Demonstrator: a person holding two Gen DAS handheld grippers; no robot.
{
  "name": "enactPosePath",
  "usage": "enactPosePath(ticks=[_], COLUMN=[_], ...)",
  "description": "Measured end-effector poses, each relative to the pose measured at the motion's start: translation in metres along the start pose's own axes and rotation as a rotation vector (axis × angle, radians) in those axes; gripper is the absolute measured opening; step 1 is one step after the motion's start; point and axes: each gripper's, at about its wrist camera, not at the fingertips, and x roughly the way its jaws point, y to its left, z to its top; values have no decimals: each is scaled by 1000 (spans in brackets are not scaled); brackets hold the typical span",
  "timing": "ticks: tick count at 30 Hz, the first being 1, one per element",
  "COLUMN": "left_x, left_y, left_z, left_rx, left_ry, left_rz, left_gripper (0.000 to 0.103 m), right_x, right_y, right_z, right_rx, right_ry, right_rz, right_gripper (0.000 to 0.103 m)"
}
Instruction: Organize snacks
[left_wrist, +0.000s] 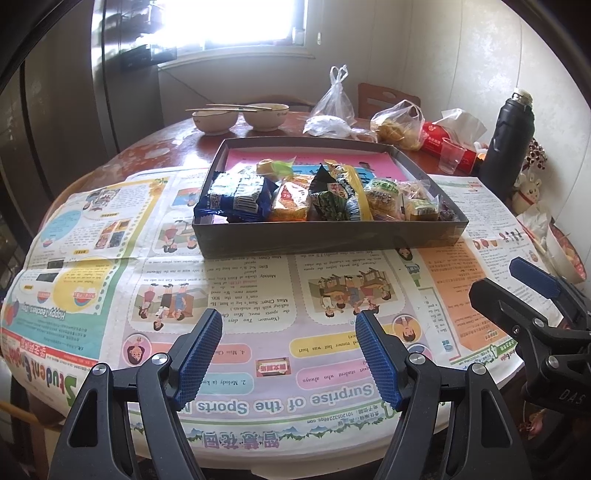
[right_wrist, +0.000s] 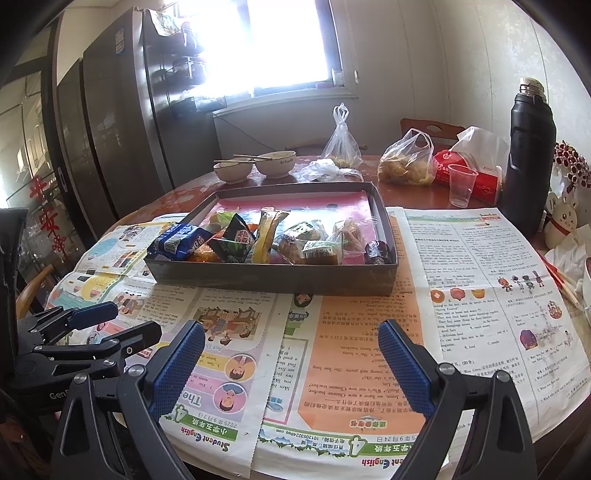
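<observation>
A shallow dark cardboard box (left_wrist: 325, 240) (right_wrist: 280, 280) with a pink lining sits on newspaper in the middle of the round table. Several wrapped snacks lie along its near side: a blue packet (left_wrist: 236, 195) (right_wrist: 181, 242), an orange packet (left_wrist: 291, 203), a green-black triangular pack (left_wrist: 328, 199) (right_wrist: 236, 240), a yellow stick pack (right_wrist: 267, 236) and clear-wrapped cakes (left_wrist: 384, 192) (right_wrist: 317, 251). My left gripper (left_wrist: 290, 319) hovers open over the newspaper, short of the box, nothing between its blue pads. My right gripper (right_wrist: 291, 330) is likewise open and empty, beside the left one.
Newspaper sheets (left_wrist: 229, 280) (right_wrist: 461, 295) cover the near table. Behind the box stand two bowls with chopsticks (left_wrist: 240, 116) (right_wrist: 255, 164), plastic bags (left_wrist: 399, 125) (right_wrist: 406, 162), a red tissue pack (right_wrist: 469, 173), a clear cup (right_wrist: 461, 184) and a black flask (left_wrist: 509, 140) (right_wrist: 530, 155).
</observation>
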Motion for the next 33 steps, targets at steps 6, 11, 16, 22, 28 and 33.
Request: enactPosePath(ticks=[6,11,16,22,28,33], left_x=[0,1,2,2,2,2], left_y=[0,1,1,1,1,1], left_z=[0,-1,-1,-1,-1,-1], left_rx=[0,-2,-3,-5,-5,-5], left_ry=[2,11,10,14,14,15], left_rz=[-1,-1,-1,-3,-3,-3], left_gripper=[76,76,76,76,76,76], right_x=[2,2,2,2,2,2], right_y=[0,0,-1,-1,-1,-1], right_z=[-1,-1,-1,-1,-1,-1], right_rx=[-1,-4,1,-1,0,0], right_ry=[8,9,11,12,13,14], right_rz=[-1,-14,-13,-12,-12,-13], right_gripper=[95,95,95,95,95,95])
